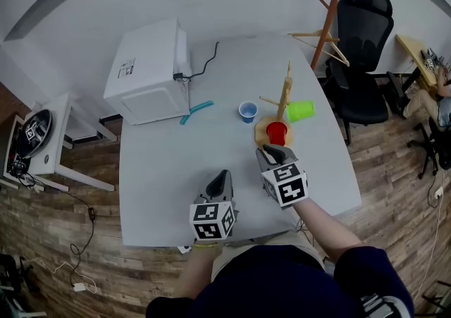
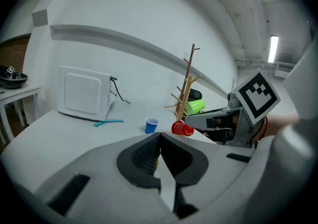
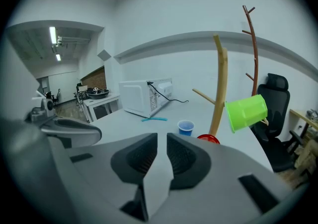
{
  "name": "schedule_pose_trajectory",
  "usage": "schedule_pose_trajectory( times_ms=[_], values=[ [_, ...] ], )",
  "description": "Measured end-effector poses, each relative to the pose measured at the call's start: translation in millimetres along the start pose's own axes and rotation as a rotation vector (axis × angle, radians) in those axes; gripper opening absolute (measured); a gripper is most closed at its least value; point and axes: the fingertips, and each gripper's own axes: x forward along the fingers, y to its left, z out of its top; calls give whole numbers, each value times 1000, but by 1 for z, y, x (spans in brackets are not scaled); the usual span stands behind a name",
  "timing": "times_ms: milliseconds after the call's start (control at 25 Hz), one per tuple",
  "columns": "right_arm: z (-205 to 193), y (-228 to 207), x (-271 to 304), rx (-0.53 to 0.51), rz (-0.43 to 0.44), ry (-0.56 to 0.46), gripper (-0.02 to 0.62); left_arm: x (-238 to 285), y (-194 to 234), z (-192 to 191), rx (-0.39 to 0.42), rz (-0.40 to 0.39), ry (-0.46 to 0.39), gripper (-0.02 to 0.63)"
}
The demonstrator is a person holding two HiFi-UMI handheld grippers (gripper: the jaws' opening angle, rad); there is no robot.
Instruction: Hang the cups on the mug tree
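Looking along your right gripper (image 3: 162, 136), you can see its jaws standing a narrow slit apart with nothing between them. Your left gripper (image 2: 159, 134) has its jaws meeting at the tips, and it holds nothing either.

On the pale grey table (image 1: 176, 168), the light wooden mug tree with a round base (image 1: 285, 94) stands just beyond your right gripper. A lime-green plastic cup (image 3: 246, 112) hangs tilted on one of its pegs, on the side toward the black office chair (image 1: 363, 34). The small red plastic cup (image 1: 276, 132) sits low at the foot of the tree, close in front of your right gripper's tips. In the right gripper view, only a sliver of its rim peeks over the right jaw. From the left gripper view it looks tipped over, and you cannot tell whether it rests on the base or hangs from a low peg.

The small blue plastic cup (image 1: 247, 111) stands upright on the table, just to the left of the tree and apart from it. Farther left lie a slim teal tool (image 1: 195, 111), too small to identify, and a boxy white microwave (image 1: 148, 70). A tall brown coat stand (image 1: 331, 10) is cut off by the top edge of the head view.
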Motion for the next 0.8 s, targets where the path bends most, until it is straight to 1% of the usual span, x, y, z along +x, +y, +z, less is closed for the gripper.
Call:
schedule_pose_trajectory(
  times_ms=[200,440,640,800],
  values=[
    [-1,12,3,14,16,-1,54,-4,9,0,-7,15,0,20],
    [-4,26,12,9,39,14,49,-9,17,0,-23,13,5,20],
    [2,31,22,17,39,-5,50,-13,32,0,-58,58,-12,20],
    [6,35,32,17,33,-20,51,-16,41,-3,-66,78,-4,20]
  ],
)
